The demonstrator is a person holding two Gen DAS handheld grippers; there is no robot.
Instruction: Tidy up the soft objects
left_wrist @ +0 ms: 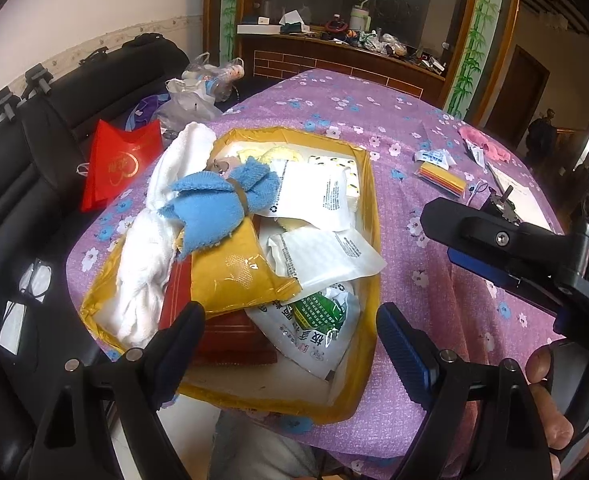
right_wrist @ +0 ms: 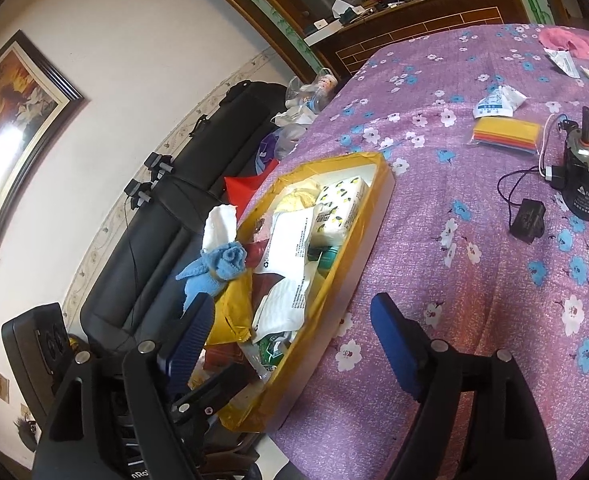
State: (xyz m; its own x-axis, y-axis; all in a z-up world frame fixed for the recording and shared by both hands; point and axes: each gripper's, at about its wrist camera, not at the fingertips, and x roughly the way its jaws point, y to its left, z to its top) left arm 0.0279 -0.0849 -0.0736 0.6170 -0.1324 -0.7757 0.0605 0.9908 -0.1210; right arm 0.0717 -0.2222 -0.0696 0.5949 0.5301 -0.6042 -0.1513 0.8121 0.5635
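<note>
- Two grippers hung empty: the left gripper (left_wrist: 290,344) stood over the box's near end with jaws apart, and the right gripper (right_wrist: 294,340) straddled its table-side wall, jaws wide too.
- One yellow-taped box (left_wrist: 368,184) gathered most soft goods, apparently as the collecting spot: one blue cloth (left_wrist: 218,208) on top, one white towel (left_wrist: 154,240) draped over its rim.
- One pink cloth (right_wrist: 572,42) lay well apart on the table (right_wrist: 434,200), likely yet to collect.

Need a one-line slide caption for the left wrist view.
Open left gripper hovers over a yellow box piled with a blue cloth, white towel and packets.
</note>
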